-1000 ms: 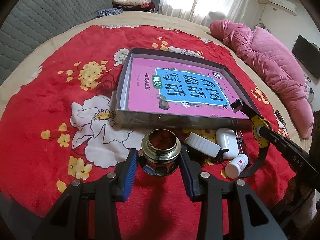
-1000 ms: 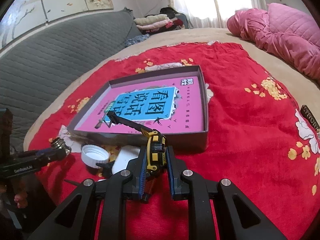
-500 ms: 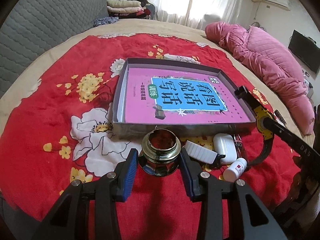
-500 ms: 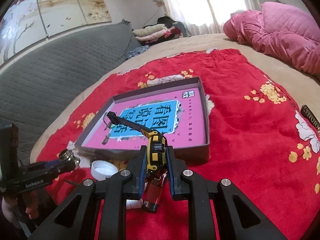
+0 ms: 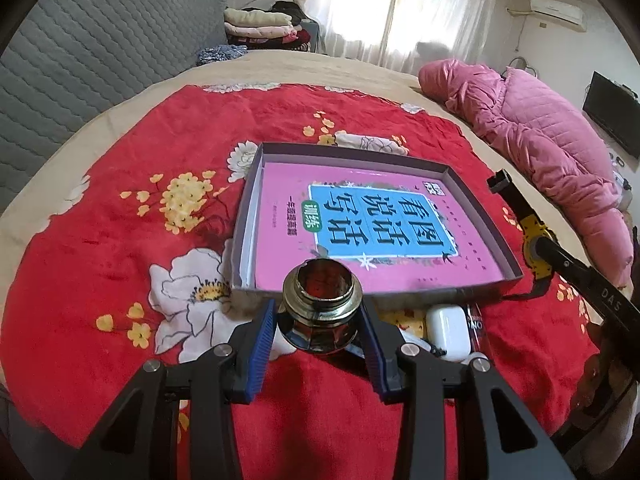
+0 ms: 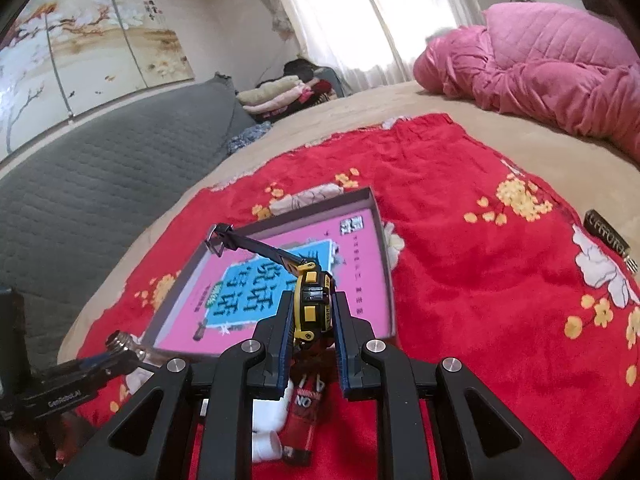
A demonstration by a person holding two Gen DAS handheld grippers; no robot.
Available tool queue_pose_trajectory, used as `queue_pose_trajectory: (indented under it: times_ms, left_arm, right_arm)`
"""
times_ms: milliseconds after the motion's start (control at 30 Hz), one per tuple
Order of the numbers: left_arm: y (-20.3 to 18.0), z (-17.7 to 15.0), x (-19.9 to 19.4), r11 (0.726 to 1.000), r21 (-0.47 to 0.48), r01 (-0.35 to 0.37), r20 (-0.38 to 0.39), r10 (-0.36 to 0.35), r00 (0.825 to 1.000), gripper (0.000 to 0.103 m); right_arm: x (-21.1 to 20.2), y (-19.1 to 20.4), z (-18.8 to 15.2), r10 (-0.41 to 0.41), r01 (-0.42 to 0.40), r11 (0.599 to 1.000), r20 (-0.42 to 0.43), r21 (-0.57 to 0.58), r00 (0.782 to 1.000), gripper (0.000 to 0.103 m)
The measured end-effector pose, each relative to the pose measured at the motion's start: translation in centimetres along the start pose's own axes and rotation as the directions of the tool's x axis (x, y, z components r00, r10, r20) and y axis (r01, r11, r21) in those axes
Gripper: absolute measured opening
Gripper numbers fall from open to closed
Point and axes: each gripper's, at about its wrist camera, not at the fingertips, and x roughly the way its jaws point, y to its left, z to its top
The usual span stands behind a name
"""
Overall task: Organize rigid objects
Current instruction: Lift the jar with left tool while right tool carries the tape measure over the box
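My left gripper (image 5: pixel 318 320) is shut on a small glass jar (image 5: pixel 320 296) with a threaded metal neck and no lid, held above the red blanket just before the near wall of a shallow grey box (image 5: pixel 247 216). A pink book (image 5: pixel 280 200) with a blue label lies in that box. My right gripper (image 6: pixel 313 306) is shut on a black and yellow watch (image 6: pixel 311 294), held in the air near the box's front corner. Its strap (image 6: pixel 256 246) sticks out over the book. The watch (image 5: pixel 536 246) also shows at the right of the left wrist view.
On the blanket before the box lie a white earbud case (image 5: pixel 446 328), a red lighter (image 6: pixel 306 412) and a small white bottle (image 6: pixel 266 438). A dark narrow item (image 6: pixel 608 232) lies at the blanket's right edge. A pink quilt (image 5: pixel 540 132) is heaped at the far right.
My right gripper has risen a little with the watch and rolled slightly, uncovering the lighter and white bottle beneath it. The left gripper has tilted up a little, jar still gripped.
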Motion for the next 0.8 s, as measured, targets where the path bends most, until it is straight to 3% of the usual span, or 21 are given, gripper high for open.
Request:
queue_pose_trajectory:
  times_ms: [267, 800]
  left_arm:
    - [-0.6, 1.9, 1.2, 1.000, -0.018, -0.013, 0.016, 0.013, 1.000, 0.041]
    - [-0.6, 3.1, 3.6, 0.999, -0.038, -0.036, 0.001, 0.036, 0.999, 0.041]
  right_arm:
    - [1.1, 1.2, 0.6, -0.046, 0.048, 0.994, 0.023, -0.094, 0.999, 0.018]
    - [3.1, 0.1, 0.9, -0.061, 0.062, 0.993, 0.009, -0.097, 0.998, 0.018]
